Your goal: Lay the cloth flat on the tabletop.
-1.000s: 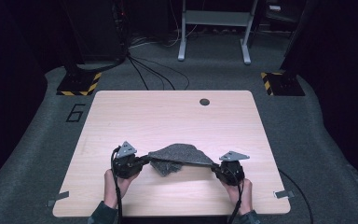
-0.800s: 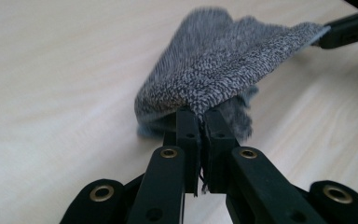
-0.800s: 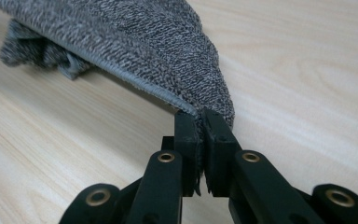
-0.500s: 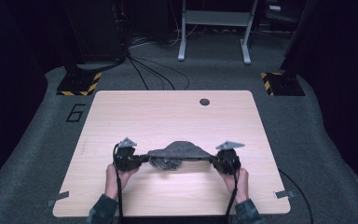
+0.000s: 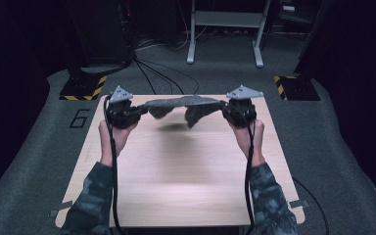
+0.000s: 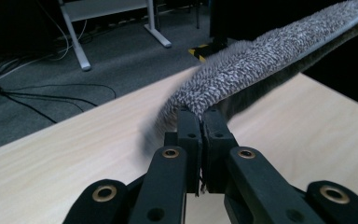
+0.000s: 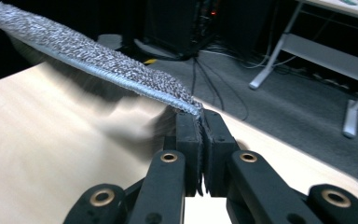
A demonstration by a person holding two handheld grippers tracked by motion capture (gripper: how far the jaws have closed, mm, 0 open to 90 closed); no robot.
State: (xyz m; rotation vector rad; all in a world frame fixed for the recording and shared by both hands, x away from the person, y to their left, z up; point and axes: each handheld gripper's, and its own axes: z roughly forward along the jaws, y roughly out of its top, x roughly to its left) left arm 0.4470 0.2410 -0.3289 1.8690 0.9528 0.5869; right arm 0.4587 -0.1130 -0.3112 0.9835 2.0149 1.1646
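A grey speckled cloth hangs stretched in the air above the far half of the wooden table. My left gripper is shut on its left corner and my right gripper is shut on its right corner. In the left gripper view the black jaws pinch the cloth at the left gripper's tip. The right gripper view shows the same pinch at the right gripper's tip, with the cloth's hemmed edge running off to the upper left. The cloth's lower folds sag below the taut top edge.
A black mat surrounds the table, with a painted number at the left. Cables and a white metal frame lie beyond the far edge. Yellow-black striped feet sit at both far corners.
Both grippers have risen and moved away from the person, lifting the cloth off the table; it now hangs stretched between them instead of lying bunched on the wood.
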